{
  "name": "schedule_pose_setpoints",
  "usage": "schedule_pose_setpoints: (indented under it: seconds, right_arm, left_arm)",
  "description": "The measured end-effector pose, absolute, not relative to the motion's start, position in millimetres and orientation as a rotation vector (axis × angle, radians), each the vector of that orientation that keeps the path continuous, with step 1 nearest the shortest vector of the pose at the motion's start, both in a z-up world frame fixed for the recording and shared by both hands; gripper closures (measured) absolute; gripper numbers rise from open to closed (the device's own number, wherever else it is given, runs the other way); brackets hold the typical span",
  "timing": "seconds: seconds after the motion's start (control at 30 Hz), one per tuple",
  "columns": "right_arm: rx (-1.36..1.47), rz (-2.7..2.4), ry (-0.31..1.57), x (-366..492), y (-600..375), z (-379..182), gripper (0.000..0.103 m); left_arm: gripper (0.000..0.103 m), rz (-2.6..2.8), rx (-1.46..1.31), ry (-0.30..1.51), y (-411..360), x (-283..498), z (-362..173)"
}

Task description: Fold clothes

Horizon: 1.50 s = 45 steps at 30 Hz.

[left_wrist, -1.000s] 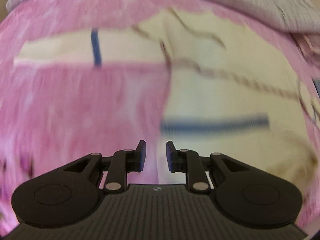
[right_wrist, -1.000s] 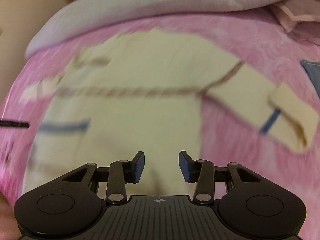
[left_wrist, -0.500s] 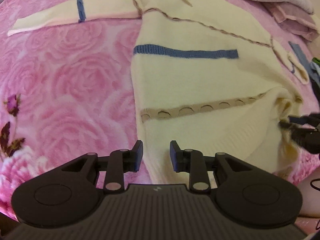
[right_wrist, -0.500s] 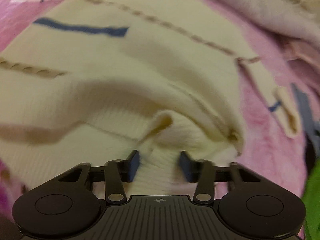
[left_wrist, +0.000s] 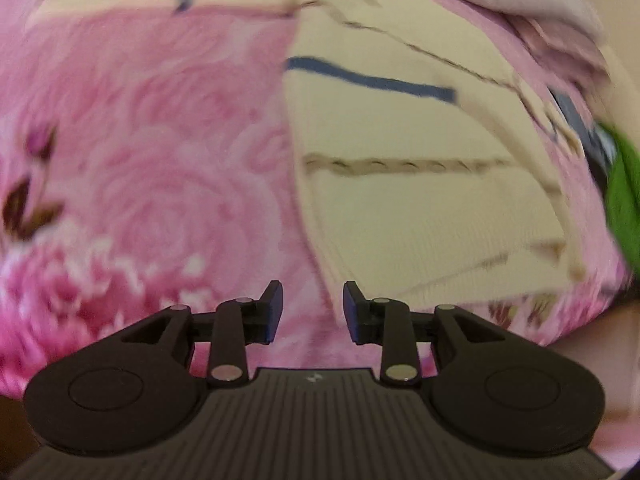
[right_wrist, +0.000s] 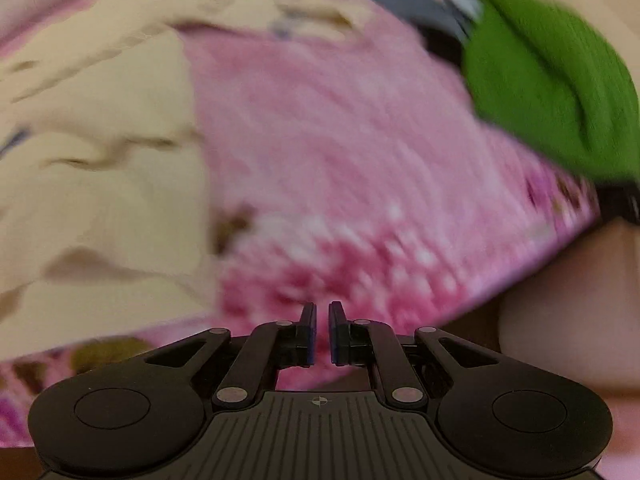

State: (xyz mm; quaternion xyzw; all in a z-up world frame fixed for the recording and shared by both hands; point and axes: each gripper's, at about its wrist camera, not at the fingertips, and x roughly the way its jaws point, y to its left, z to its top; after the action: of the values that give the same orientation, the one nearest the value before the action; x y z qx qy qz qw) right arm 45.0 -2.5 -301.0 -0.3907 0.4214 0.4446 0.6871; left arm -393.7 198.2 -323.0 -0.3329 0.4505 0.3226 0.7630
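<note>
Right gripper has let go of the sweater hem and pulled back, fingers nearly clenched on nothing, sweater lying left of them on the bed; left gripper released, hem corner just ahead-right — fold not begun.

Cream sweater with blue stripe lies spread on pink blanket.

Your right gripper hung over the pink blanket, its jaws nearly together with nothing between them. The cream sweater lay rumpled to its left, and a green garment sat at upper right. Everything was blurred.
</note>
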Motion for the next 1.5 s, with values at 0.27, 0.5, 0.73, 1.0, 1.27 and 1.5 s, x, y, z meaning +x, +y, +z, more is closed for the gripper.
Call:
schedule_pose_setpoints:
  seconds: [0.27, 0.5, 0.73, 1.0, 1.27, 1.5]
  right_arm:
    - [-1.208, 1.338, 0.521, -46.9, 5.1, -325.1, 0.057]
    - [-1.345, 1.447, 0.224, -70.0, 3.4, -356.0, 0.056]
    - [-1.431, 1.478, -0.035, -72.3, 4.2, -384.0, 0.056]
    - [-1.49, 1.498, -0.287, -72.3, -6.2, -401.1, 0.103]
    - [-1.412, 1.539, -0.23, -46.3, -20.1, -349.6, 0.103]
    - [-1.493, 1.575, -0.172, -52.3, -26.6, -363.4, 0.103]
  left_arm:
    - [0.068, 0.478, -0.073, 1.108, 130.5, -315.3, -334.3]
    - [0.067, 0.41, 0.113, 1.106, 103.7, -273.4, -357.0]
    - [0.061, 0.459, 0.329, 1.118, 85.5, -252.1, -371.4]
    - [0.099, 0.535, 0.346, 1.076, 94.3, -266.6, -355.9]
    - [0.102, 0.42, 0.468, 1.075, 75.7, -299.5, -324.2]
    - [0.102, 0.377, 0.518, 1.168, 70.1, -298.9, -352.8]
